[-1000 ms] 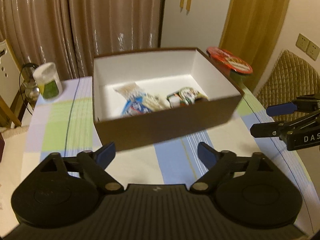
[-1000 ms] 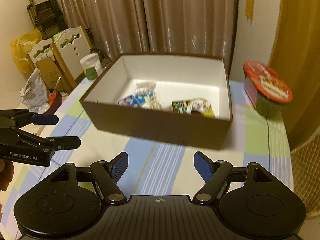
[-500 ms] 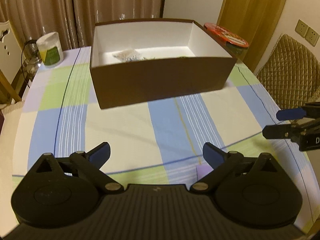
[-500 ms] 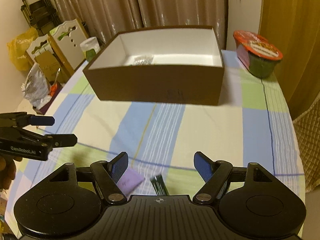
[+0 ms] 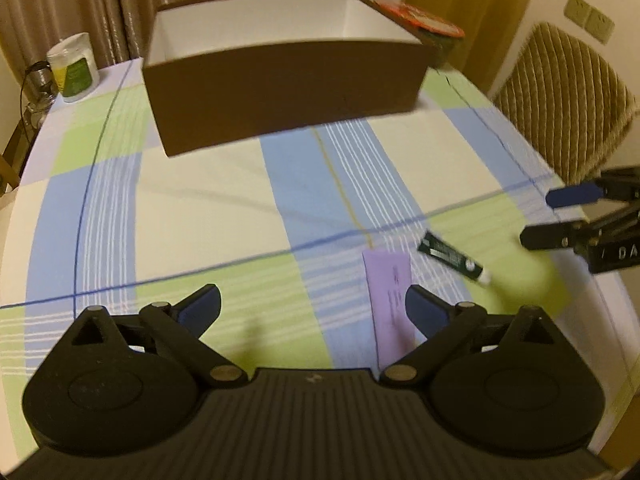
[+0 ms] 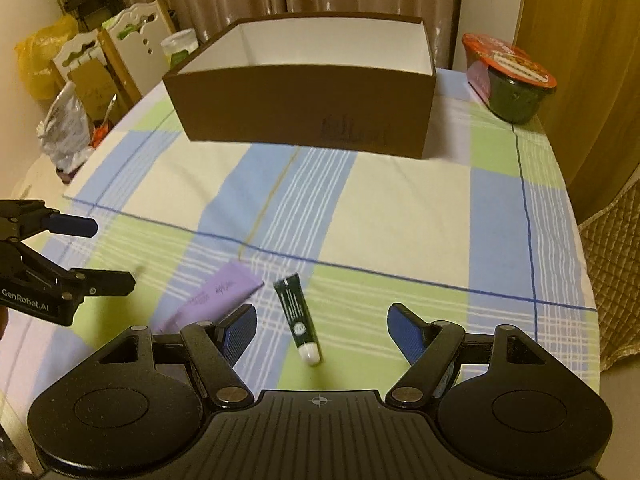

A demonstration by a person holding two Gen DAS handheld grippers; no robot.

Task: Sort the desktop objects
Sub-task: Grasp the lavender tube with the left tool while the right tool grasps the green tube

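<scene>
A dark green tube with a white cap [image 6: 298, 316] lies on the checked tablecloth just ahead of my open right gripper [image 6: 322, 326]; it also shows in the left wrist view [image 5: 454, 256]. A flat purple packet [image 5: 390, 296] lies beside it, next to the right finger of my open left gripper [image 5: 312, 308], and shows in the right wrist view [image 6: 216, 294]. A brown cardboard box [image 6: 304, 104] with a white inside stands at the far side, also in the left wrist view [image 5: 280, 76]. Its contents are hidden. Both grippers are empty.
A red-lidded instant noodle bowl [image 6: 510, 76] stands right of the box. A white jar with a green label [image 5: 74, 68] stands at the far left. A padded chair [image 5: 564, 96] is beside the table's right edge. Chairs and bags [image 6: 68, 124] crowd the left.
Both grippers have pulled back from the box and dropped lower over the near part of the table. The tube and the purple packet have come into view near the fingers.
</scene>
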